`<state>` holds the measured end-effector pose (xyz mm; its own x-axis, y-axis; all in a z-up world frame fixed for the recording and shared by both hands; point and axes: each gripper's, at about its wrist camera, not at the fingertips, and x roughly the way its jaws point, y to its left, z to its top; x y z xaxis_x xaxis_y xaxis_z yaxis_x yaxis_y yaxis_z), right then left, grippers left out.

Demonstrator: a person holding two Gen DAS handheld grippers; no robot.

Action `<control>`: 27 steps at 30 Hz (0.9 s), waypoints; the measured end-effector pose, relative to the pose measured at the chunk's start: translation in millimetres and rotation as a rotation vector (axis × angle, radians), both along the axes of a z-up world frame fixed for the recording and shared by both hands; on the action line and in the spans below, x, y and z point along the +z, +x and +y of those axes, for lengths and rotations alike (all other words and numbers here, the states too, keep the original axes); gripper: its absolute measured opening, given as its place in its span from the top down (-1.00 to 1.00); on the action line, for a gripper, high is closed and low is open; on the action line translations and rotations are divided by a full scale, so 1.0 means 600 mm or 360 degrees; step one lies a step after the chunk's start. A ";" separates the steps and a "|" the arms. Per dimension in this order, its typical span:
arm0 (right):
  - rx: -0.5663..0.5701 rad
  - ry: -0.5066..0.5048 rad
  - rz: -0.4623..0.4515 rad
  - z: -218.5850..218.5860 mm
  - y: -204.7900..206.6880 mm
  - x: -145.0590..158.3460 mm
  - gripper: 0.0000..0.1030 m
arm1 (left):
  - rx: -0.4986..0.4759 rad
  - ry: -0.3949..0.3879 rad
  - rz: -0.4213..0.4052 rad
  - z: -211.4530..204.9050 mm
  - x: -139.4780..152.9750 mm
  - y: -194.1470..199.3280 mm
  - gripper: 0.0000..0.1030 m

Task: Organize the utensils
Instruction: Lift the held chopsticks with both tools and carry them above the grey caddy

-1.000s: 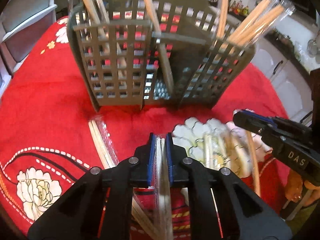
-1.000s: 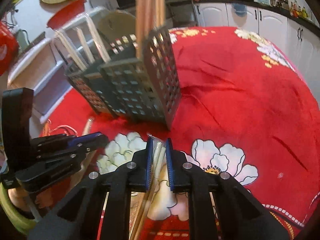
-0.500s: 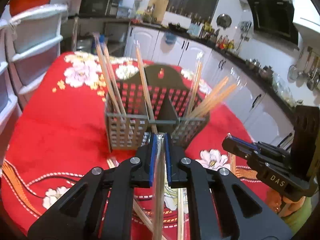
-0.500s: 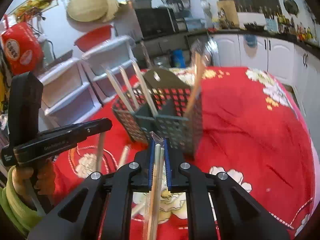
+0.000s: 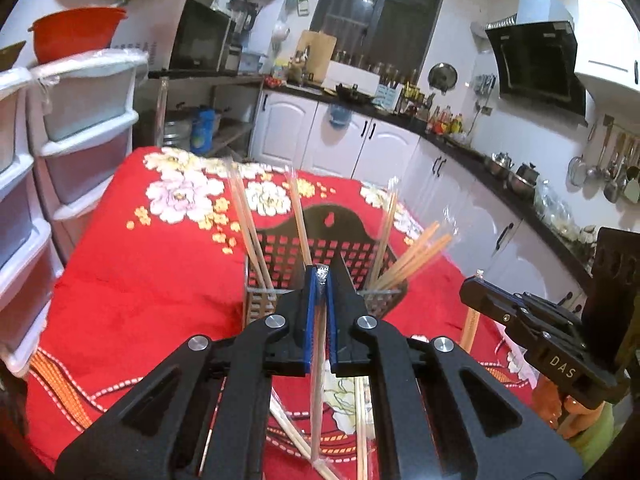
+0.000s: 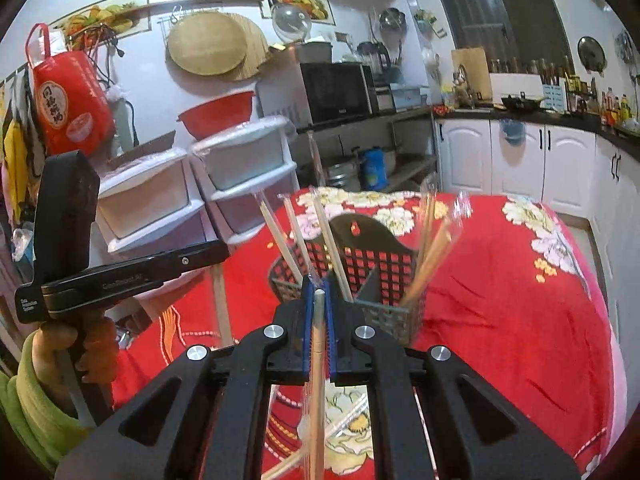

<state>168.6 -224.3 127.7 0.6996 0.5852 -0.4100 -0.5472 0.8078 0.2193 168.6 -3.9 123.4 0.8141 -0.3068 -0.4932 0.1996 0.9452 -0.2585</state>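
Observation:
A dark lattice utensil caddy stands on the red flowered tablecloth, with several wrapped chopstick pairs upright in its compartments. My left gripper is shut on a plastic-wrapped chopstick pair, held above the table in front of the caddy. My right gripper is shut on another wrapped chopstick pair, also raised in front of the caddy. Each gripper shows in the other's view: the right one at the right, the left one at the left.
More wrapped chopsticks lie on the cloth below the grippers. White plastic drawer units stand left of the table. Kitchen cabinets and a counter run behind and to the right.
Both grippers have lifted up and back from the cloth, each carrying its wrapped chopstick pair; the caddy now appears farther and lower in both views.

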 end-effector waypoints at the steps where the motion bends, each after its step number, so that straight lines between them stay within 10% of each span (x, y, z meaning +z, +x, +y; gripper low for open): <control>1: -0.0002 0.0005 -0.0017 0.001 0.001 0.006 0.89 | 0.0003 -0.0006 -0.0012 0.003 0.005 -0.001 0.98; 27: -0.0142 0.0118 -0.0551 0.033 0.077 0.150 0.89 | 0.0206 -0.0055 -0.0377 0.021 0.143 0.061 0.98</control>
